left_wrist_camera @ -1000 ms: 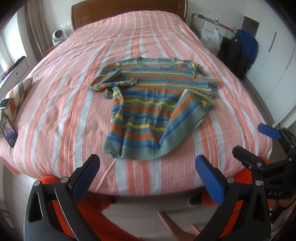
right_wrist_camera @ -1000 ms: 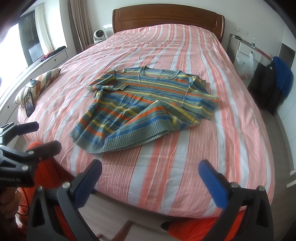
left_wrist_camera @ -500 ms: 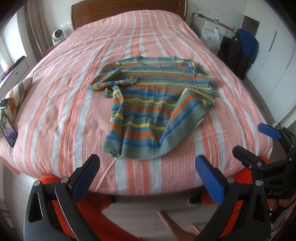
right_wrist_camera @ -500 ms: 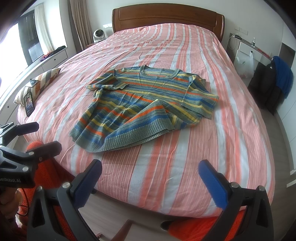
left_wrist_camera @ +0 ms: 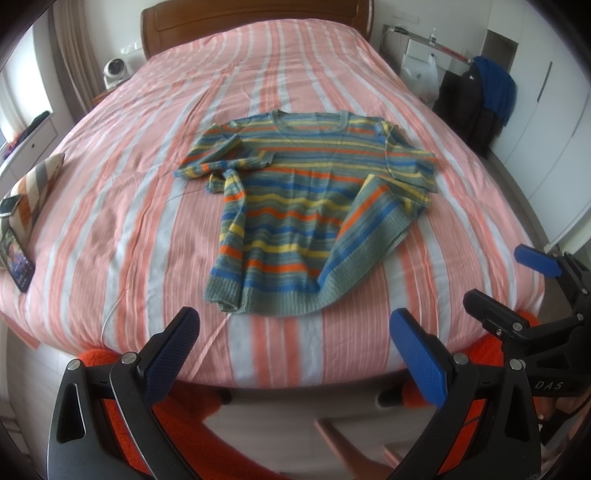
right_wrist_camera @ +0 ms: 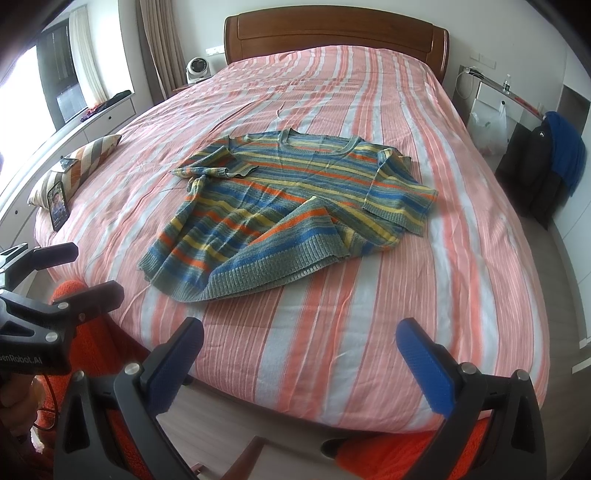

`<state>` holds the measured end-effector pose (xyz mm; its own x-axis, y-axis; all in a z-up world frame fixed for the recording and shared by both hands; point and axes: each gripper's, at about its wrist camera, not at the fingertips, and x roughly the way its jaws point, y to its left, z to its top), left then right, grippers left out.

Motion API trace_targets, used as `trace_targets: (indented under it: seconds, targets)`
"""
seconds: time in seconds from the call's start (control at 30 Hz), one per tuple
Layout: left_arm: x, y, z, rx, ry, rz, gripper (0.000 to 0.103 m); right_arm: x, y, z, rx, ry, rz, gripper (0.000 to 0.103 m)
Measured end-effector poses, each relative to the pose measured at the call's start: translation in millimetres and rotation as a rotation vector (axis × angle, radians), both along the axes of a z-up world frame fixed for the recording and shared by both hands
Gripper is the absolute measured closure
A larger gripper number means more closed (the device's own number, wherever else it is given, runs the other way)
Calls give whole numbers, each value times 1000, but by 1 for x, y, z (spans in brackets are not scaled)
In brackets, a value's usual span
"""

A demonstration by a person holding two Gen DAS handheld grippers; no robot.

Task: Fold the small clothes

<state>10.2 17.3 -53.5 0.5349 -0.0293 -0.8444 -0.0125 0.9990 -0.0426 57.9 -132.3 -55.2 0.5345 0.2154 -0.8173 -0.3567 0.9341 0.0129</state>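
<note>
A: Where is the sweater (left_wrist_camera: 314, 206)?

B: It lies on the bed (left_wrist_camera: 140, 221), on the pink, orange and white striped cover, neck toward the wooden headboard (right_wrist_camera: 336, 35). It sits about midway across the bed and closer to the foot than to the headboard.

A: Is it flat?

B: Not quite. The lower right corner of the hem is turned up and over the body, so the ribbed grey edge runs slantwise. The left sleeve is bunched and folded across itself near the shoulder. The right sleeve lies spread outward.

A: And the tongs?

B: The left tongs (left_wrist_camera: 295, 350) stand wide apart, nothing between the blue pads, held over the foot edge of the bed and clear of the sweater. The right tongs (right_wrist_camera: 299, 354) are wide apart too, also empty, also at the foot edge. Neither pair touches cloth.

A: Can each see the other?

B: Yes. In the left wrist view the right tongs show at the right side; in the right wrist view the left tongs show at the left side.

A: Anything else on the bed?

B: A striped pillow (right_wrist_camera: 74, 166) at the left edge, with a phone (right_wrist_camera: 58, 205) propped against it. A small white fan (right_wrist_camera: 197, 68) stands beside the headboard. Dark and blue clothes (right_wrist_camera: 550, 162) hang to the right of the bed.
</note>
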Motion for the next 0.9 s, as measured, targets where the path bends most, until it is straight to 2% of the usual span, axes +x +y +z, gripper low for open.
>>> trace_targets:
  seconds: [0.9]
  targets:
    - [-1,-1,-5,1,7,-1,0,0,0,-2,-2,1,0,0]
